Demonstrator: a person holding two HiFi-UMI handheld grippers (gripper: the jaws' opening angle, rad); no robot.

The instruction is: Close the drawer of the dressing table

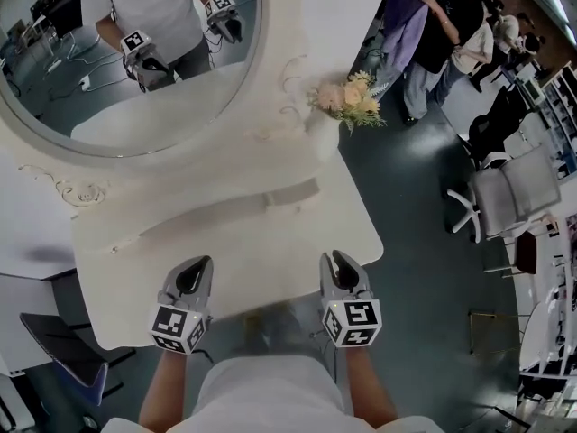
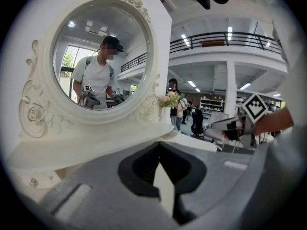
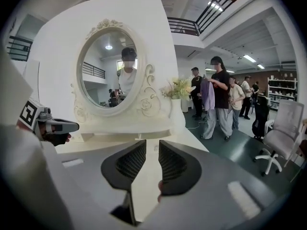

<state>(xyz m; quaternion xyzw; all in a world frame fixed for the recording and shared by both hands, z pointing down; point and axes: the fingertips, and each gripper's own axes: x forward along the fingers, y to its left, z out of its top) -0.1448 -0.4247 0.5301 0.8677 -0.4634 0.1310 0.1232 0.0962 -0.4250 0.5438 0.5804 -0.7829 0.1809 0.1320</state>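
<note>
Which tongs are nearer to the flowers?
Right. The right tongs are almost straight in front of the flowers; the left tongs are farther off to the side.

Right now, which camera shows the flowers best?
The right gripper view: the flowers stand side-on and clear, above their vase. The head view sees the flowers from above, blurred, with the vase hard to make out. The left gripper view shows the flowers small.

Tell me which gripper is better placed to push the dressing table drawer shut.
Probably right. The right gripper sits nearer the protruding drawer and points toward it; the left gripper is farther off to the side.
</note>
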